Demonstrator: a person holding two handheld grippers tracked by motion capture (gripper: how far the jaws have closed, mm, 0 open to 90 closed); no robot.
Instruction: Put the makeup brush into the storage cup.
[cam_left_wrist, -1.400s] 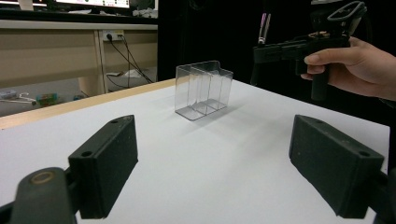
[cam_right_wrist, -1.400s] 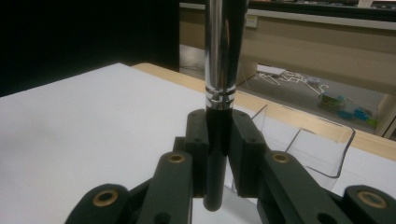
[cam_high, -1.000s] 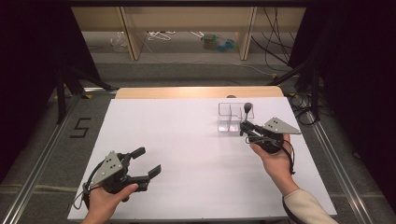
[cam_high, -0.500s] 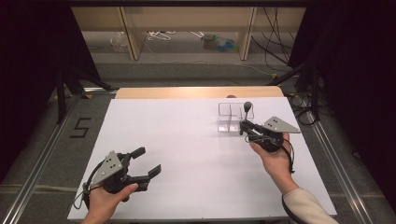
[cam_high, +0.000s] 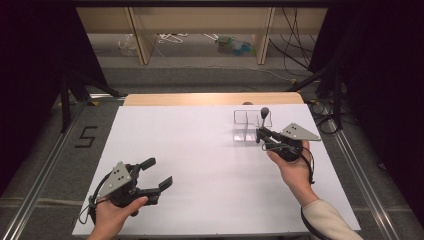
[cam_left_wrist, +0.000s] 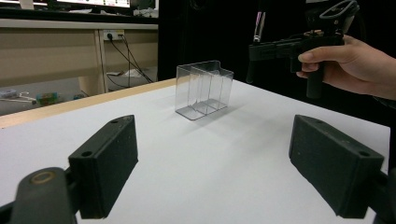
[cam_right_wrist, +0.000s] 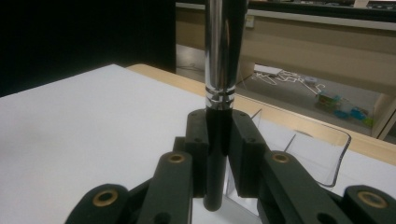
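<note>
My right gripper (cam_high: 259, 134) is shut on a brush (cam_high: 263, 117) with a black handle, a chrome collar and a dark head, and holds it upright. In the right gripper view the pads clamp the black handle (cam_right_wrist: 217, 140) below the chrome collar (cam_right_wrist: 223, 51). A clear divided box (cam_high: 246, 126) stands on the white table just left of and behind the brush, and its rim (cam_right_wrist: 322, 154) shows past the jaws. My left gripper (cam_high: 159, 172) rests open near the table's front left, with nothing between its jaws (cam_left_wrist: 229, 163). It faces the box (cam_left_wrist: 204, 88) and the right gripper (cam_left_wrist: 261, 46).
The white table top (cam_high: 200, 150) has a wooden strip (cam_high: 210, 98) along its far edge. Beyond it are wooden shelf legs and loose cables on the floor (cam_high: 200, 40). A "5" mark (cam_high: 86, 136) lies on the floor at left.
</note>
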